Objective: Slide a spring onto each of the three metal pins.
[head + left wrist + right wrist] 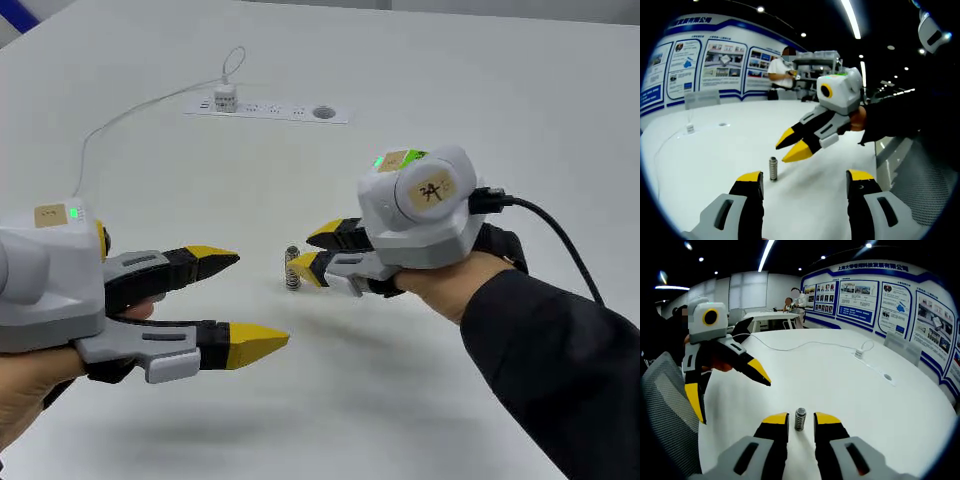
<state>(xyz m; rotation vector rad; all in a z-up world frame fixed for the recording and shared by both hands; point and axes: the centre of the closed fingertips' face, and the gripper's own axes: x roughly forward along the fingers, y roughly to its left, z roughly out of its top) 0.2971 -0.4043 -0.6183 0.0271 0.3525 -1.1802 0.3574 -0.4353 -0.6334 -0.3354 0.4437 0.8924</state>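
In the head view, a smooth white worktop (470, 90) carries a small grey metal coil spring (292, 268), which stands upright near the centre. The right gripper (312, 252) has a white body and black, yellow-tipped fingers, and it comes in from 3 o'clock. Its fingers are a little apart, and the lower tip lies just beside the spring, at the spring's 3 o'clock. The left gripper (250, 298) sits at 8 o'clock with its fingers spread wide and empty, apart from the spring. At 12 o'clock a flat white socket strip (280, 110) lies on the worktop, with a small white plug block (225, 98) at its 9 o'clock end.

In the left gripper view, that gripper's own fingers rise from 6 o'clock, wide apart and holding nothing. The spring (773, 168) stands on the worktop just beyond the fingertip at 7 o'clock. The right gripper (790, 147) reaches in from 3 o'clock, and its tips point down toward the spring from the spring's 1 o'clock.

In the right gripper view, that gripper's own fingers leave a narrow gap. The spring (800, 418) stands upright between the two yellow tips, with a sliver of worktop showing on each side of it. The left gripper (731, 399) hangs at 9 o'clock, its fingers spread wide. I cannot tell whether a pin runs inside the spring.
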